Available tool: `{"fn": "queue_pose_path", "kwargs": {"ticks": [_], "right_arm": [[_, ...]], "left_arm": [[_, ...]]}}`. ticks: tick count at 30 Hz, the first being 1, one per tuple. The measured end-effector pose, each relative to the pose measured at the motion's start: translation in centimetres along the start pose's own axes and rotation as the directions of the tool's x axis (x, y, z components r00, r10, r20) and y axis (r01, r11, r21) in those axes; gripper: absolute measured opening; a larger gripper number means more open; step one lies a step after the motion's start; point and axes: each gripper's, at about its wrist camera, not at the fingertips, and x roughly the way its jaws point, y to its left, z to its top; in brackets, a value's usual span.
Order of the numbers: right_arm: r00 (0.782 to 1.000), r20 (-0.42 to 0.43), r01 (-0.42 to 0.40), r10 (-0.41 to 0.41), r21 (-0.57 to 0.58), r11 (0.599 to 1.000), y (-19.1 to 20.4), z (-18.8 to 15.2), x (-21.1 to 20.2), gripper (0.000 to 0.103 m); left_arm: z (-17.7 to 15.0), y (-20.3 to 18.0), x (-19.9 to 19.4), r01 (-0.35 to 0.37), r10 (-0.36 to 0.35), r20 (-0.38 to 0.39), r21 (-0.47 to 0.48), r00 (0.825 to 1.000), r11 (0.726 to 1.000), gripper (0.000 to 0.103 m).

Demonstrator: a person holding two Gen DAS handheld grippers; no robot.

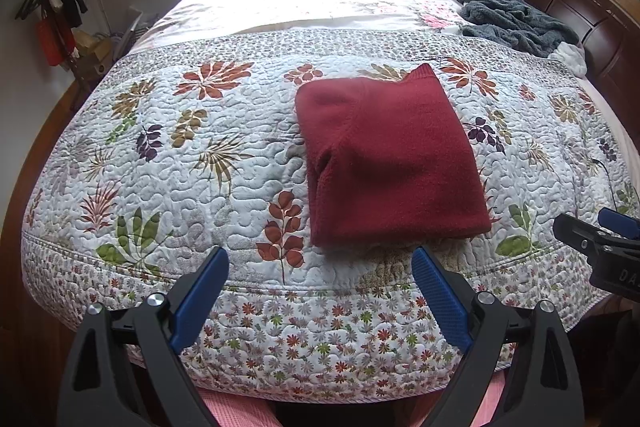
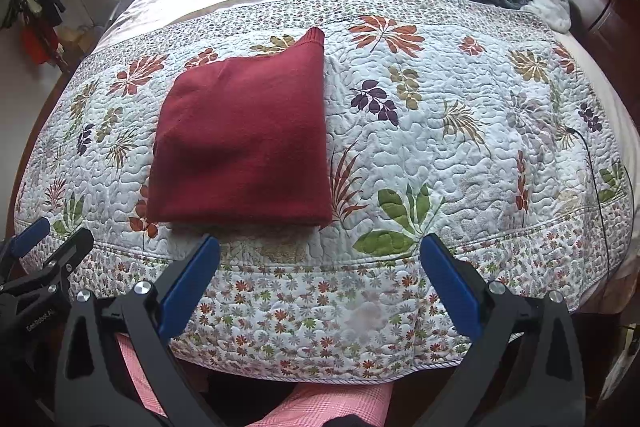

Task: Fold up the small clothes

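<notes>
A dark red sweater (image 1: 388,159) lies folded into a neat rectangle on the flowered quilt (image 1: 200,155), near the bed's front edge. In the right wrist view the same red sweater (image 2: 244,143) sits left of centre on the quilt (image 2: 460,155). My left gripper (image 1: 320,263) hovers open just in front of the sweater, above the bed's edge, holding nothing. My right gripper (image 2: 320,251) is open too, off the sweater's front right corner, with nothing between its blue pads (image 2: 448,279). Each gripper shows at the side of the other's view.
A grey fluffy blanket (image 1: 516,19) and a white cloth (image 1: 568,57) lie at the back right by the dark wooden headboard (image 1: 592,27). A coat rack with clothes (image 1: 52,7) stands at the left wall. Pink-checked trouser legs (image 2: 328,407) show below the bed edge.
</notes>
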Motion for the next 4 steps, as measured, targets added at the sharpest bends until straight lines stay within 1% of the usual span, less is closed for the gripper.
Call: {"fn": "queue_pose_path", "kwargs": {"ticks": [4], "right_arm": [[1.0, 0.0, 0.0, 0.0, 0.0, 1.0, -0.1, 0.11, 0.05, 0.099]], "left_arm": [[0.09, 0.03, -0.05, 0.0, 0.0, 0.002, 0.002, 1.0, 1.0, 0.093]]}}
